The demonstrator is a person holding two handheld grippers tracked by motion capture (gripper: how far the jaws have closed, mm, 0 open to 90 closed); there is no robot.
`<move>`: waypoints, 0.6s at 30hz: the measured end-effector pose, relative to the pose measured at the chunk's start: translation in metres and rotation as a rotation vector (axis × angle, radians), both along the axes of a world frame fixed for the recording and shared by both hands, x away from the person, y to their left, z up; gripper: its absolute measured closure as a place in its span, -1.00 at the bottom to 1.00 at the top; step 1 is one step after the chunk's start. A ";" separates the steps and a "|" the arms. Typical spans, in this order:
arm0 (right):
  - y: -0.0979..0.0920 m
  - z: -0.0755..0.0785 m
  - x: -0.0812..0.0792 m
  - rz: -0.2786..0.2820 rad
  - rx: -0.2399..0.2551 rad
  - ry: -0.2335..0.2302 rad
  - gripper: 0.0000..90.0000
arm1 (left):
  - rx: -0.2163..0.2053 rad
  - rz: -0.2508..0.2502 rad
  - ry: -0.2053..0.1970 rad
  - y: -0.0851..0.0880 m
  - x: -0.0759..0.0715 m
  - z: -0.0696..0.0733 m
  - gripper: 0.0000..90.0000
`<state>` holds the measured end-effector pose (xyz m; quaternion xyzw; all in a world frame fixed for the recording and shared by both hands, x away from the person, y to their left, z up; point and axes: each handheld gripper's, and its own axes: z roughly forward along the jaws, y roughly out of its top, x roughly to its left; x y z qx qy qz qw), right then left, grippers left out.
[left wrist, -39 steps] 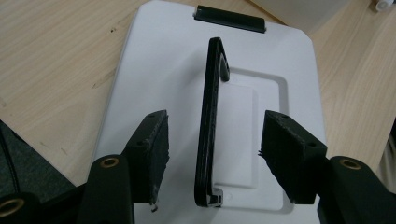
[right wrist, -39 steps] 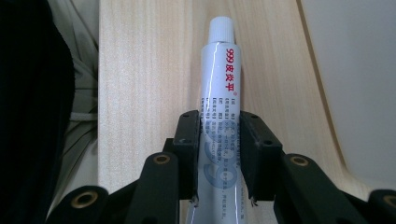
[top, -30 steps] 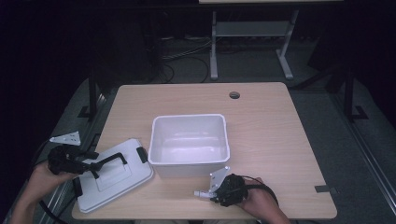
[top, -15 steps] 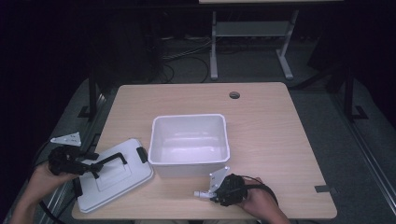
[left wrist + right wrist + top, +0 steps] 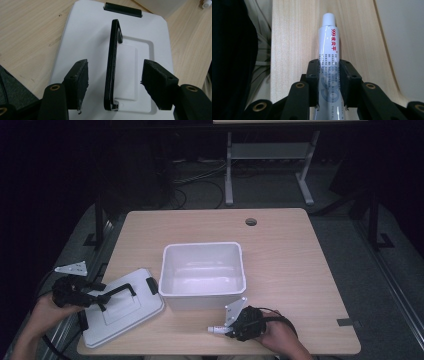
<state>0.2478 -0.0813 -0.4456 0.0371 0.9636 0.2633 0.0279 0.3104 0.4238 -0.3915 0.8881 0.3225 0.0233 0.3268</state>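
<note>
- White and lettered in red, the tube (image 5: 329, 65) sits clamped between the two pads of the right tool (image 5: 329, 82), which are closed tight against its sides.
- Its screw cap (image 5: 328, 19) sticks out well beyond the tips, pointing away along the light wood surface (image 5: 294, 37).
- From the high view, the right tool (image 5: 235, 326) lies low near the front edge of the surface (image 5: 300, 270), with the tube (image 5: 218, 330) poking out toward the left, just in front of the white bin (image 5: 202, 275).
- The bin's near wall is close beside the tool's grey plate; whether they touch cannot be told.
- The left tool (image 5: 113, 82) is held over the white lid (image 5: 85, 37), which lies flat at the front left corner, partly over the edge in the high view.
- Its jaws have just been opening a little and now stand well apart, one on each side of the lid's black handle (image 5: 113, 65).
- The handle runs lengthwise down the gap between the pads; there is clear space on both sides, so nothing is gripped.
- A black latch (image 5: 122, 9) shows at the lid's far end in the left gripper view.
- In the high view the left tool (image 5: 97, 296) reaches in from the left, its tips at the handle (image 5: 120, 292), and the lid (image 5: 120, 312) lies just left of the bin, close to its corner.
- The two tools are well apart, with the bin's front left corner between them.
</note>
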 end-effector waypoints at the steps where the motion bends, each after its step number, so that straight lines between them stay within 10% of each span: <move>1: -0.001 0.000 0.000 -0.001 0.002 0.004 0.58 | 0.003 0.000 0.001 0.000 0.000 0.000 -0.17; 18: -0.007 0.023 0.001 0.014 -0.001 0.004 0.58 | 0.002 0.004 -0.002 0.002 -0.001 0.000 -0.19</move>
